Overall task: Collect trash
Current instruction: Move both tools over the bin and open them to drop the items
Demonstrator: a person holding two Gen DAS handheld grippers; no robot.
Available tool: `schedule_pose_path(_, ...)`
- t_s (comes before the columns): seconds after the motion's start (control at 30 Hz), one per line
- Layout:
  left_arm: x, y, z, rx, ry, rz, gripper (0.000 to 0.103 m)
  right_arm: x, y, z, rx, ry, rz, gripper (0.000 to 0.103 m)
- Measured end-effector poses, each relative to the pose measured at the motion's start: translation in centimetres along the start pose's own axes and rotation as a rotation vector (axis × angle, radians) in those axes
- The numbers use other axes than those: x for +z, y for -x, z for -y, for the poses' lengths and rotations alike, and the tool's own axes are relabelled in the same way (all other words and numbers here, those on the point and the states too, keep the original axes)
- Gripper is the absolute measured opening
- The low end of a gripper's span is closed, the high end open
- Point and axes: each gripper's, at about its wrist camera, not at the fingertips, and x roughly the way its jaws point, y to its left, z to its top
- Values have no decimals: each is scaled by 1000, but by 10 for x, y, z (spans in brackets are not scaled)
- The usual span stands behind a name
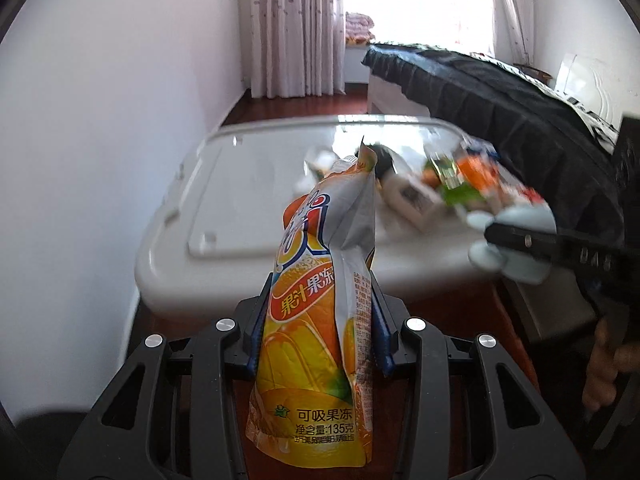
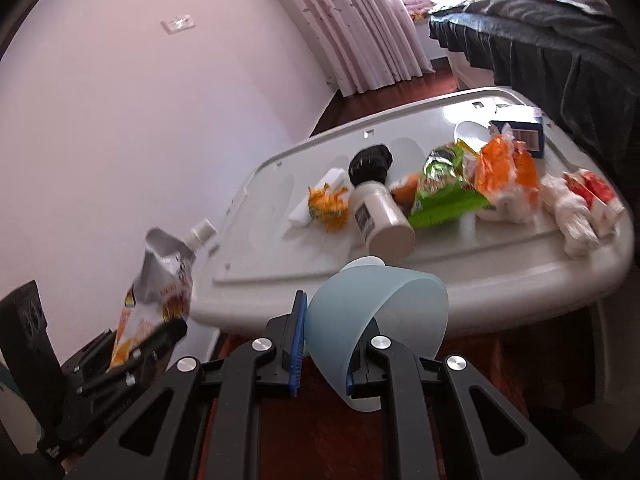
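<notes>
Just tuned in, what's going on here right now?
A person is clearing trash off a white plastic lid with two handheld grippers. The left gripper is shut on an orange jelly pouch, held up off the lid. The right gripper pinches the wall of a pale blue plastic cup, just in front of the lid's near edge. Still on the lid: a white bottle with a black cap, a green wrapper, orange packaging and crumpled tissue.
</notes>
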Motion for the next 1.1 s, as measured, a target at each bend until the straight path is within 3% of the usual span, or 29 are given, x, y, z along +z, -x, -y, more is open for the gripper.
schedule_pose_path(0.2,-67,-29,1,-43,49,-203,40,-48,6,-3,-74,21,-67,15)
schedule_pose_path(0.33,-94,-53,9,-48,22,-310,40,-80,-11,5,-99,-22,-173,15)
schedule_pose_path(0.47,-103,-72,13,-26,-3,-358,40,-101,-42,13,-134,-43,-303,15)
schedule_pose_path(0.73,-110,-86,13,-12,7,-402,42,-113,-69,23,-176,-74,-403,16)
schedule_pose_path(0.8,-109,-90,14,25,7,-418,48,-114,-70,20,-176,-62,-411,31)
schedule_pose_path(0.83,-109,-92,13,44,14,-427,62,-115,-72,20,-179,-58,-419,62)
schedule_pose_path(0.87,-109,-91,12,52,23,-429,69,-115,-71,19,-190,-57,-419,72)
schedule_pose_path(0.9,-108,-89,9,63,39,-420,76,-114,-66,17,-207,-47,-395,71)
schedule_pose_path(1.1,-100,-84,5,68,73,-395,77,-108,-54,18,-205,-61,-360,70)
